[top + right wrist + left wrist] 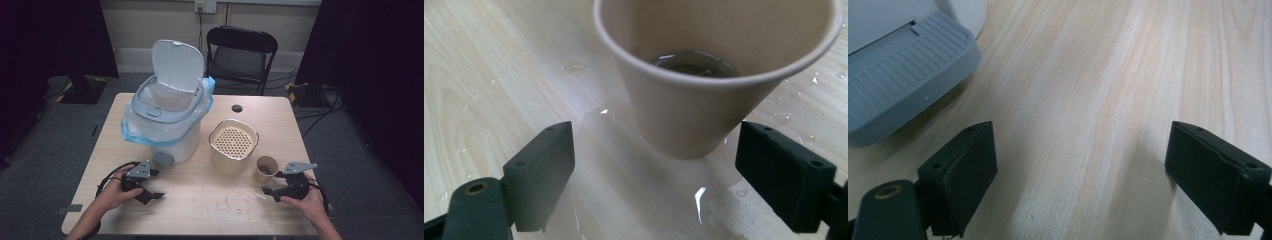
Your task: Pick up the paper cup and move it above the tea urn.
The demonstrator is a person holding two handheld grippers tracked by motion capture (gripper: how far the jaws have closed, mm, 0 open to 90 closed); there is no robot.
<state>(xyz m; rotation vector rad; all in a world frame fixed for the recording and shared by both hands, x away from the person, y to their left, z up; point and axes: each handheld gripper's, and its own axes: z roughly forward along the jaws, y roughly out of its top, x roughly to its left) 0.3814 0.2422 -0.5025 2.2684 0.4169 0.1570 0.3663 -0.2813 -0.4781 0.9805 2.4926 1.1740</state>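
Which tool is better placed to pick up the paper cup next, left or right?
Right. The right tool is open and faces the paper cup head on, its jaws standing either side of the base. The left tool, also open, points at bare table beside the bin's grey pedal, far from the cup.

No writing, label, brand, number or sign can be read anywhere: the paper cup [704, 75] just ahead of the right tongs [654, 180] is plain, and the grey pedal [898, 85] beside the left tongs [1083, 180] bears only ribs
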